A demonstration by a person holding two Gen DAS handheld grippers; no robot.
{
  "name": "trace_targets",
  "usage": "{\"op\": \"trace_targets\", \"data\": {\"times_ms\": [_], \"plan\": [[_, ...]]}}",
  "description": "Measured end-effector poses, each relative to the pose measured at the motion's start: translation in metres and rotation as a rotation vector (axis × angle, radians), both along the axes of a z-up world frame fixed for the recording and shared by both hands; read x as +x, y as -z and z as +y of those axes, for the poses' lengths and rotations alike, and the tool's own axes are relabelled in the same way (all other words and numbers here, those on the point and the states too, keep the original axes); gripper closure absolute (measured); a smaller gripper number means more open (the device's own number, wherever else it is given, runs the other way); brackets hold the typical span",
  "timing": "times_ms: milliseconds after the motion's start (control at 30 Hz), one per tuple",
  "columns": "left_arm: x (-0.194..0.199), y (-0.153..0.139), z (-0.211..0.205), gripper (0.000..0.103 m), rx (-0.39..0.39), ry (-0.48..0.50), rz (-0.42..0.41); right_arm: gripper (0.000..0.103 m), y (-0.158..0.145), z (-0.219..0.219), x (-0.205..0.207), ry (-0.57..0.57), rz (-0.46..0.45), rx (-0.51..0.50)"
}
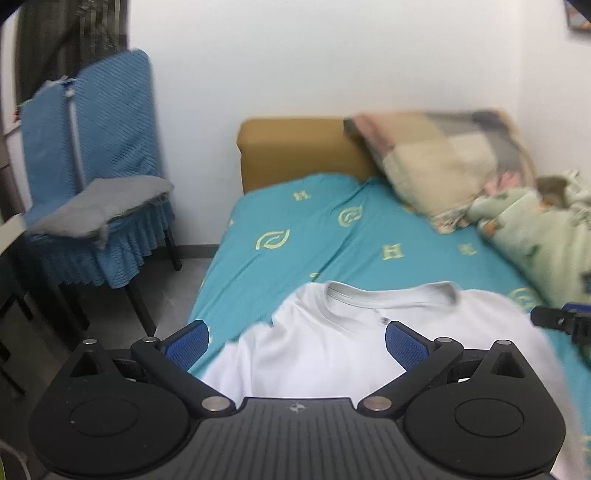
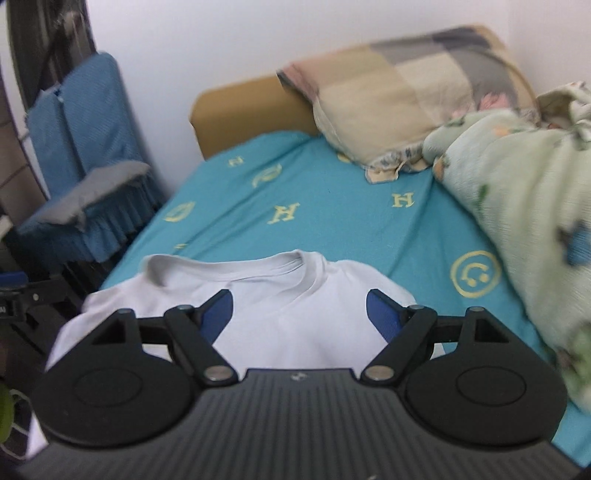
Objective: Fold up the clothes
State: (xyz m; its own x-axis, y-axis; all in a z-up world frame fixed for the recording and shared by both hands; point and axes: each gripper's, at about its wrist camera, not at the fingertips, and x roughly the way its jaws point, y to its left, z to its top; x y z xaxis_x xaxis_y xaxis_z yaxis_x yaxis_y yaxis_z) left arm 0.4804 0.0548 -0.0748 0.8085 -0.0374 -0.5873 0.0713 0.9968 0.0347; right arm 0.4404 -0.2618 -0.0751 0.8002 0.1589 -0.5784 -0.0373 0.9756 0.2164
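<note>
Currently both grippers, left (image 1: 297, 341) and right (image 2: 299, 314), hover fingers wide apart, holding nothing, over white cotton T-shirt (image 1: 332, 347) on teal patterned bed sheet (image 1: 295, 221); patchwork pillow (image 1: 443, 162) and green floral quilt (image 2: 517, 184) beyond.

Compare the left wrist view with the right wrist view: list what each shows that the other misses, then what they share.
Only the left wrist view shows a picture frame corner high on the wall and the chair's dark legs.

Only the right wrist view shows the yellow smiley print on the sheet.

Both show the white T-shirt on the teal sheet, the patchwork pillow, the blue chair, and open tongs.
</note>
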Motion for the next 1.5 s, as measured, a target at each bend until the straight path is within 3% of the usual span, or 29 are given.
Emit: {"op": "trace_targets", "data": {"times_ms": [200, 367, 500, 600, 867, 1033, 1333, 1433, 1500], "plan": [[-0.164, -0.047, -0.017, 0.0, -0.039, -0.01, -0.092, 0.022, -0.042, 0.011, -0.134, -0.021, -0.081, -0.008], [-0.303, -0.063, -0.037, 0.0, -0.067, -0.017, -0.142, 0.022, -0.056, 0.016, -0.235, -0.01, -0.138, 0.016], [-0.372, -0.043, -0.031, 0.0, -0.104, -0.049, -0.134, 0.022, -0.049, 0.017, -0.29, -0.002, -0.16, 0.019], [-0.389, -0.028, -0.019, 0.001, -0.146, -0.101, -0.08, 0.022, -0.043, 0.019, -0.313, 0.007, -0.154, 0.016], [-0.344, -0.003, 0.004, 0.003, -0.206, -0.201, -0.009, 0.022, -0.028, 0.019, -0.311, 0.015, -0.134, 0.052], [-0.268, 0.021, 0.024, 0.005, -0.248, -0.249, 0.031, 0.022, -0.016, 0.026, -0.296, 0.008, -0.115, 0.052], [-0.116, 0.061, 0.048, 0.014, -0.22, -0.372, 0.037, 0.022, 0.014, 0.032, -0.232, 0.062, -0.076, 0.062], [-0.078, 0.071, 0.045, 0.026, -0.155, -0.381, 0.042, 0.022, 0.027, 0.028, -0.213, 0.069, -0.057, 0.065], [-0.057, 0.078, 0.041, 0.041, -0.095, -0.374, 0.05, 0.022, 0.035, 0.022, -0.203, 0.083, -0.044, 0.068]]}}
